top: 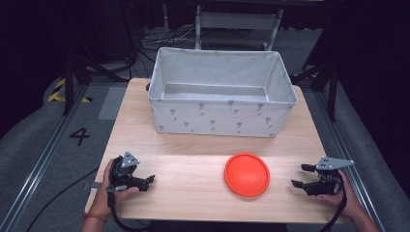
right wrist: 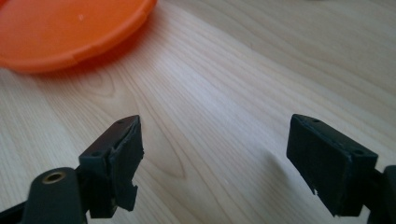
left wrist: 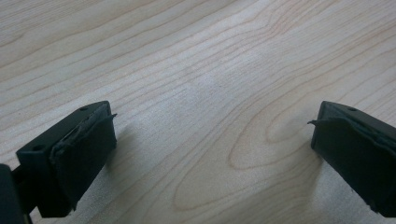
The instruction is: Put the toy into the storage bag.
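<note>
Room first: dark surroundings, grey floor (top: 34, 140) with metal rails on both sides, a painted "4" (top: 80, 136) on the floor at 9 o'clock of the table, yellow-black hazard tape (top: 58, 91) at 10 o'clock, loose cables (top: 159, 41) and a pale frame (top: 237, 21) behind the table at 12 o'clock.

Table (top: 193, 145): light wood, visible grain, no writing on it.

Fabric bin (top: 220, 92): large white rectangular box with soft sides, standing at the 12 o'clock end of the table, small grey printed motifs along the front wall, no readable text. Its inside looks bare as far as can be seen; the floor just behind the front wall is hidden.

Orange disc (top: 247, 174): round, flat, raised rim, lying flat on the table at about 5 o'clock of the bin, well apart from it, between the two grippers and nearer the right one. No label seen. In the right gripper view its edge sits at 11 o'clock, ahead of the jaws and not touching them.

Left gripper (top: 151, 179): held at the table's 7 o'clock corner, jaws spread wide over bare wood, nothing between them.

Right gripper (top: 300, 175): held at the 5 o'clock corner, pointing towards the disc, jaws spread, nothing between them, near the disc but apart.
</note>
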Available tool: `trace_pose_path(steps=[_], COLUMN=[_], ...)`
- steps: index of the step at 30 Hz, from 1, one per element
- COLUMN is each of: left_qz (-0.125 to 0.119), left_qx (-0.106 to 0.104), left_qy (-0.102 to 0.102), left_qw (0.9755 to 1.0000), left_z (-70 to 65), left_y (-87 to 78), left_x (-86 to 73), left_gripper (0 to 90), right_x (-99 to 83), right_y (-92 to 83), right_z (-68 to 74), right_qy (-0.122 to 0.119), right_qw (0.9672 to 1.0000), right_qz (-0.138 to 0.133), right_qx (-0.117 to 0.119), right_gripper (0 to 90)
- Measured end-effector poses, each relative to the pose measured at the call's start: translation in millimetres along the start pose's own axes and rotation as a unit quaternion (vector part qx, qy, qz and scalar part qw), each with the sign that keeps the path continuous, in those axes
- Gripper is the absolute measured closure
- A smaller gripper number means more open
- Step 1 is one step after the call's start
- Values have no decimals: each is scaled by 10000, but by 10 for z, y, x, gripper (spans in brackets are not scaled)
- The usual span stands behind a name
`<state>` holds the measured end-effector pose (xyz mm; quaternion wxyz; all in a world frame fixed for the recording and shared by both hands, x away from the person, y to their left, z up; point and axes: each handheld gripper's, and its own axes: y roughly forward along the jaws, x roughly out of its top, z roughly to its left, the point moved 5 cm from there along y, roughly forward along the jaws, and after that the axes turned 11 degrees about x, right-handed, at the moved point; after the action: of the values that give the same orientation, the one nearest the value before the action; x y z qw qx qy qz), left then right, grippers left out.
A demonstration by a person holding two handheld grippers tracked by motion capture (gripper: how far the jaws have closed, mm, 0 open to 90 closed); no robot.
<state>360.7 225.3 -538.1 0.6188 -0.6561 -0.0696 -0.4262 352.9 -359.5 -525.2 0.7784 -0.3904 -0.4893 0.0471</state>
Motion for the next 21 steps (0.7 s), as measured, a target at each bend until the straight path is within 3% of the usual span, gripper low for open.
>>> trace_pose_path(steps=[7,13,21], left_qz=[6,6,2], left_qx=[-7,-8,-27], left_qy=[-10,-10,10], left_qw=[10000,10000,10000], left_z=[-3,-2,0], left_y=[-2,-1,-2], left_x=[-1,-1,-3], left_gripper=[5,5,6], right_x=[368,616,767], right_y=[147,486,853], right_z=[196,341,335], right_qy=[-257,-477,-419], right_qw=[9992,9968,9952], right_qz=[-11,280,527], right_qx=[298,570,705], right_gripper=[220,226,217])
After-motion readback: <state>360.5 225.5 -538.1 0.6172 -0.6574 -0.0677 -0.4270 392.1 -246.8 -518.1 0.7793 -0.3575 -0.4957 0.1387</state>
